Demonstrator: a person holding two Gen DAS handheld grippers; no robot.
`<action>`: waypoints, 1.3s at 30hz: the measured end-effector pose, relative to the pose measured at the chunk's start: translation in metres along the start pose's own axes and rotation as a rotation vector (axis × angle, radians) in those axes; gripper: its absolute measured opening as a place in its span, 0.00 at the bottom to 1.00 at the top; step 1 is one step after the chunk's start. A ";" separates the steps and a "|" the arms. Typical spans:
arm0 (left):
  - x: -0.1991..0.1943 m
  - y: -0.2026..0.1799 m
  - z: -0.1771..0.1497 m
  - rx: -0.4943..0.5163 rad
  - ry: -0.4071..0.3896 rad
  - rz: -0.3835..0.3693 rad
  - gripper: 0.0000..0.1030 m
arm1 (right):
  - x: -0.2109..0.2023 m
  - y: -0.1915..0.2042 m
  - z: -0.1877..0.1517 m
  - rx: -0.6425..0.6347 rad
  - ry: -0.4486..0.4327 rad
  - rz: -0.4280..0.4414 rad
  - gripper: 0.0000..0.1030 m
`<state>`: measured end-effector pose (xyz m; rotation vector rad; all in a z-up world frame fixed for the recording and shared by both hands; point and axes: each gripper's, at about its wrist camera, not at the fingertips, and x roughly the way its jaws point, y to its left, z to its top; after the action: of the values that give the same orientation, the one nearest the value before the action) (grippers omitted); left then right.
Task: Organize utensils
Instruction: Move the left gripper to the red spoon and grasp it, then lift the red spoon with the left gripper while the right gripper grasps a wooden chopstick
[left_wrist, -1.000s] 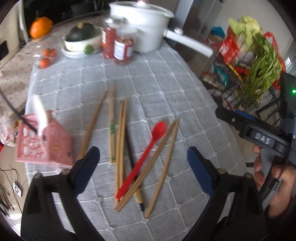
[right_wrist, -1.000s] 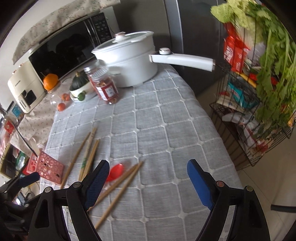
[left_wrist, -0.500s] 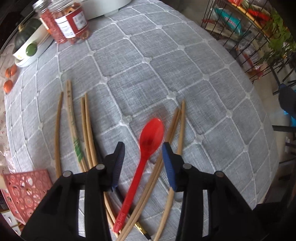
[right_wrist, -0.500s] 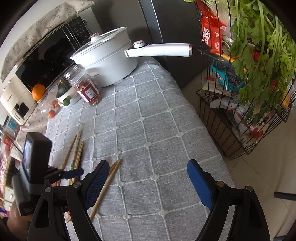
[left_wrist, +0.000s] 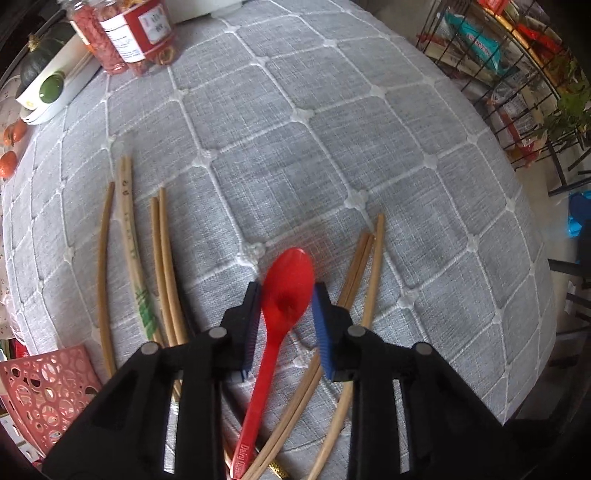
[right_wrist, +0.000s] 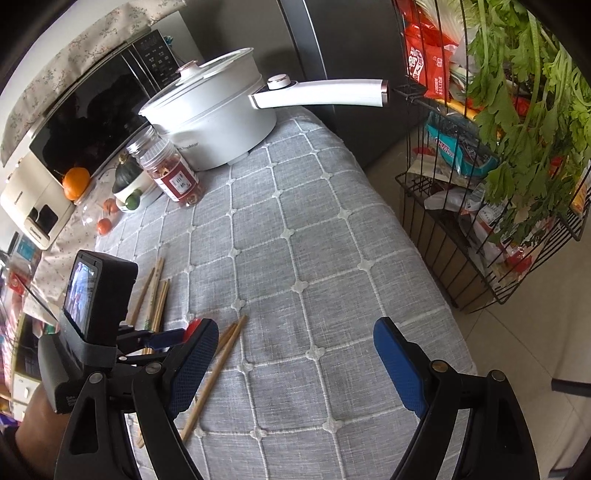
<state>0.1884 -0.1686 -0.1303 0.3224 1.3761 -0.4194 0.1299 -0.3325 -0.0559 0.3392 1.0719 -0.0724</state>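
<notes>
A red plastic spoon (left_wrist: 266, 365) lies on the grey quilted tablecloth (left_wrist: 332, 147) among several wooden chopsticks, one bunch to its left (left_wrist: 162, 266) and one to its right (left_wrist: 364, 266). My left gripper (left_wrist: 287, 295) points straight down over the spoon, its jaws closing, and both blue pads touch the sides of the spoon's bowl. In the right wrist view my right gripper (right_wrist: 291, 354) hovers open over bare cloth with nothing between its fingers. The left gripper (right_wrist: 166, 338) and a bit of the red spoon (right_wrist: 192, 328) show at its left.
A pink perforated basket (left_wrist: 40, 391) sits at the table's near left corner. Two jars (left_wrist: 136, 33), a bowl with a squash (right_wrist: 129, 184) and a white long-handled pot (right_wrist: 214, 122) stand at the far end. A wire rack with greens (right_wrist: 480, 184) stands beside the table's right edge.
My left gripper dropped toward the table and its jaws narrowed from wide open to either side of the spoon's bowl. The right gripper stayed wide open and shifted slightly.
</notes>
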 end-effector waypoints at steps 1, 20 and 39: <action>-0.004 0.005 -0.002 -0.009 -0.019 -0.003 0.29 | 0.002 0.001 0.000 -0.004 0.005 0.001 0.85; -0.136 0.076 -0.109 -0.231 -0.477 -0.068 0.29 | 0.059 0.039 -0.020 -0.068 0.165 0.030 0.78; -0.155 0.110 -0.144 -0.297 -0.584 -0.111 0.29 | 0.101 0.096 -0.040 -0.170 0.261 -0.121 0.27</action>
<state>0.0929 0.0095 -0.0046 -0.1205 0.8653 -0.3561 0.1661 -0.2188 -0.1385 0.1316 1.3475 -0.0454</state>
